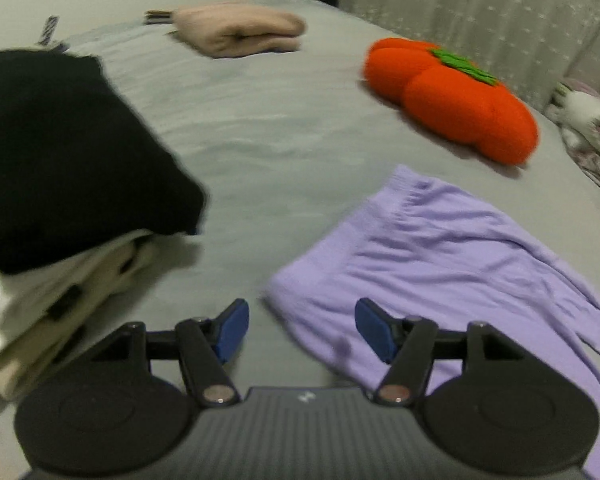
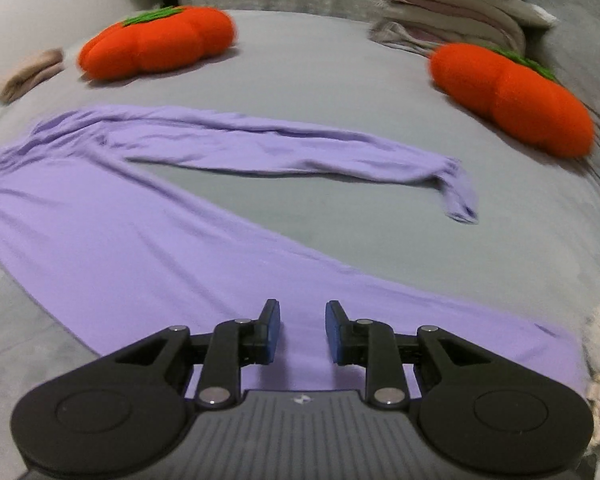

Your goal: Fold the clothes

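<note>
A grey sheet (image 2: 340, 92) covers the bed that fills both views, smooth apart from faint creases, with a pale patterned curtain (image 1: 480, 4) hanging behind its far edge at the top of the left wrist view. On it lie two orange pumpkin-shaped cushions — one (image 2: 156, 42) at the upper left of the right wrist view, the other (image 2: 512, 98) at the upper right — and behind the second a heap of folded pale bedding (image 2: 460, 4). In the left wrist view a stack of folded clothes (image 1: 60, 184), black on top of cream and white, sits at the left edge, and a folded beige garment (image 1: 240, 30) rests near the top centre. The lilac trousers (image 2: 112, 236) lie flat on the sheet, unfolded. In the right wrist view the waist end is at the left edge and the two legs run rightward, splayed in a V: the upper leg reaches across the middle of the frame to a crumpled cuff at centre right, the lower one slants down to the bottom right, passing under the right gripper (image 2: 302, 332). Its blue pads stand a little apart, above the cloth, with nothing between them. The left gripper (image 1: 301, 330) has its jaws wider apart (also empty), poised over the corner of the trousers' elastic waistband (image 1: 340, 240) at the lower centre of its frame.
</note>
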`<state>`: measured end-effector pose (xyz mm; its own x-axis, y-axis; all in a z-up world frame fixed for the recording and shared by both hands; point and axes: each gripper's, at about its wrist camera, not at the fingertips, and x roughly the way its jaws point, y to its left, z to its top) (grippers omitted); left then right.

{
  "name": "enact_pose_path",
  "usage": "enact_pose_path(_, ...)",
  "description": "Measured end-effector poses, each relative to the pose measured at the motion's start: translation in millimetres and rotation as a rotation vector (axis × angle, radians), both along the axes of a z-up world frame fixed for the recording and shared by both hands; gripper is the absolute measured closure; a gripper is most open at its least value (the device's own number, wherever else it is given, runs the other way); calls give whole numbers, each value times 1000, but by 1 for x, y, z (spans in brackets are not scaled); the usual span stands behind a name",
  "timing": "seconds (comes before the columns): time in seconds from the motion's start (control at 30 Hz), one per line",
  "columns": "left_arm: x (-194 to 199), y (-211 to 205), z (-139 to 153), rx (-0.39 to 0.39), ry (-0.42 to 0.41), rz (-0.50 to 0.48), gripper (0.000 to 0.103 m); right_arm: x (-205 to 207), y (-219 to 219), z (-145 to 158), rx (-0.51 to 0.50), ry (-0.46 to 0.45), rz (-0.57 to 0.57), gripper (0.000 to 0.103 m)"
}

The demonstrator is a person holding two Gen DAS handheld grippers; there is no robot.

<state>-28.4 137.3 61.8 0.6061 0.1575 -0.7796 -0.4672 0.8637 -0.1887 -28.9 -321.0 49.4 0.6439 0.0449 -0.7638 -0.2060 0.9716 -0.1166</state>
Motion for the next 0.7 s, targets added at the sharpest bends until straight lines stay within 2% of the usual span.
enact_pose_path(0.2,-6,16,-6,-84,-4,17,42,-15,48,-6,-20,-34,168,78)
enact_pose_path(0.4,2,19,-12,-77,-21,24,48,-36,82,-13,-63,-77,360,77)
enact_pose_path(0.43,6,19,-14,-74,-22,25,50,-39,85,-14,-69,-83,382,77)
enact_pose_path(0.5,10,16,-17,-56,-17,21,65,-44,90,-16,-80,-96,415,77)
enact_pose_path(0.7,17,7,-18,3,-1,1,85,-52,101,-20,-107,-105,503,77)
